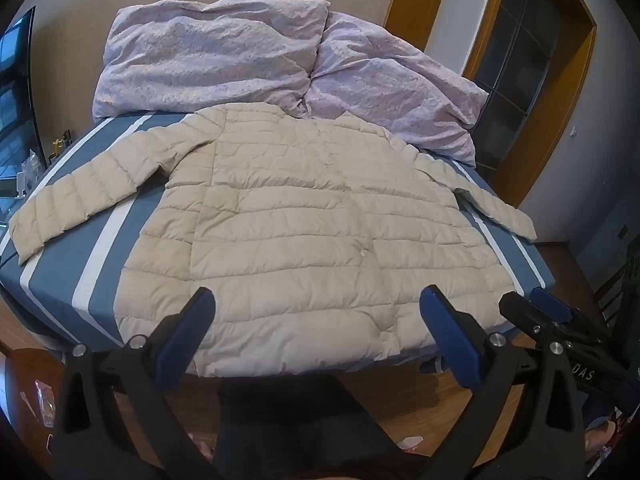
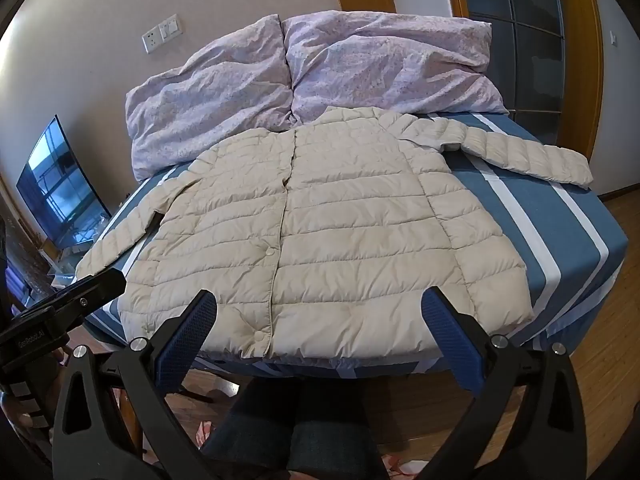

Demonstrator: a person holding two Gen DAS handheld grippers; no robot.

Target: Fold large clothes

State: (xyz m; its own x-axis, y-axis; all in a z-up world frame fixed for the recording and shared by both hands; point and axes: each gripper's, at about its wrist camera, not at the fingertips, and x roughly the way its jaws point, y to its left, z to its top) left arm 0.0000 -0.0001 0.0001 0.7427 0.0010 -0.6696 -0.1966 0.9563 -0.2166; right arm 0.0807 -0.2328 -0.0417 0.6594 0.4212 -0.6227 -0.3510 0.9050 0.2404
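Observation:
A cream quilted puffer jacket lies flat and front up on the blue bed, buttoned, both sleeves spread out to the sides. It also shows in the right wrist view. My left gripper is open and empty, held just above the jacket's hem at the bed's near edge. My right gripper is open and empty too, over the hem on the right side. The right gripper shows at the right edge of the left wrist view, and the left gripper shows at the left of the right wrist view.
The bed has a blue sheet with white stripes. A crumpled lilac duvet is piled at the far end against the wall. A TV stands at the left. A wood-framed door is at the right. Wooden floor lies below.

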